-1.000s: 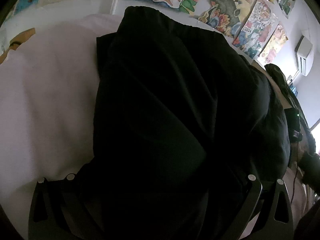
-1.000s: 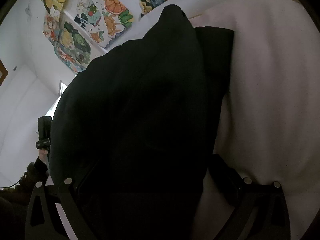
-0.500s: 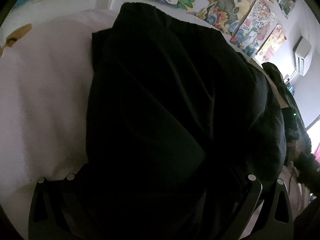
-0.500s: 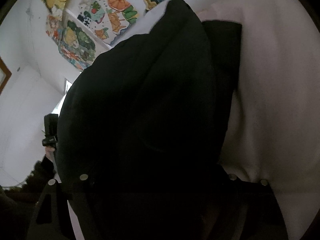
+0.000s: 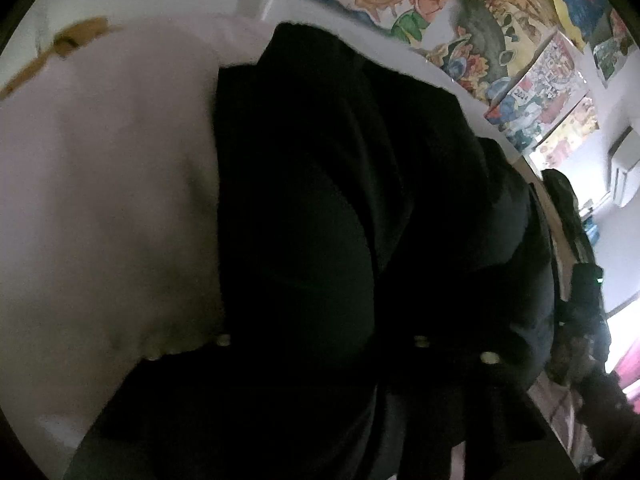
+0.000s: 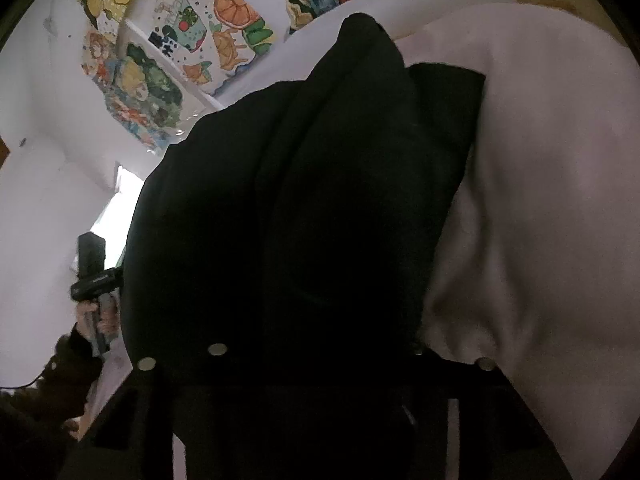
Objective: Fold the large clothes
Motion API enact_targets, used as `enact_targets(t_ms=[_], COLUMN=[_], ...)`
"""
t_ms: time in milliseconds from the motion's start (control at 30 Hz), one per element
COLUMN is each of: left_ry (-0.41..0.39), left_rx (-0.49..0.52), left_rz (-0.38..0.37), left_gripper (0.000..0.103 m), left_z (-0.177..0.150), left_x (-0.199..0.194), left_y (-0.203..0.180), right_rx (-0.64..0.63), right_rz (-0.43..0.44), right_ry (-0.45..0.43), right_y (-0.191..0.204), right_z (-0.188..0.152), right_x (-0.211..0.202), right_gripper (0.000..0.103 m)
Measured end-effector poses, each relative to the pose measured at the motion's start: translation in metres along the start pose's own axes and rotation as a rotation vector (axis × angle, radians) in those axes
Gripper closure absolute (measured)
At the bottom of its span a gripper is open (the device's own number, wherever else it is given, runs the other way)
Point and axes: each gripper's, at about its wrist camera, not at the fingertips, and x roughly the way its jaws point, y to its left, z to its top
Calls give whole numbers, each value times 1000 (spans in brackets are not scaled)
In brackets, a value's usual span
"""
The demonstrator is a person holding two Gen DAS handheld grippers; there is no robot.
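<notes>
A large black garment (image 5: 360, 200) lies spread over a pale sheet (image 5: 100, 200), running away from me toward the wall. My left gripper (image 5: 320, 360) sits at its near edge; the jaws are closing, with black cloth bunched between them. From the right wrist the same garment (image 6: 320, 200) fills the middle of the picture. My right gripper (image 6: 316, 364) holds the near edge too, its jaws closing on a fold of the cloth. The fingertips are hard to make out against the dark fabric. Each view shows the other hand-held gripper (image 6: 94, 272) at its side edge.
The pale sheet (image 6: 540, 200) extends to the right of the garment. Colourful posters (image 5: 480, 40) cover the wall behind. A heap of dark clothes (image 5: 560, 192) and an air conditioner (image 5: 622, 172) are at the far right. A brown item (image 5: 80, 32) lies at the sheet's far left.
Both grippers' fingers have drawn in from wide apart onto the garment's near edge. The right gripper has risen a little and the cloth bulges up in front of it.
</notes>
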Motion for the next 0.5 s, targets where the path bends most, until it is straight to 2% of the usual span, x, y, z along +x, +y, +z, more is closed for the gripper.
enact_targets(t_ms=[100,167,333,500], left_ry=[-16,-33,-76,-101], left_rx=[44,75,99,157], left_rz=[74,112,121,145], left_gripper=[83,87,90,91], left_z=[3,2,-3,-30], left_x=[-8,-17,-46,-96], left_y=[-19,-30,-52,-79], right_rx=[-20,-32,-40,-34], right_rz=[-49,-65,-75,-119], right_ry=[-11,-20,-69,-70], right_y=[18,28,55,97], right_z=[2,3,-5,-26], right_x=[-7,-16,-48,-80], right_gripper=[73,77,79,79])
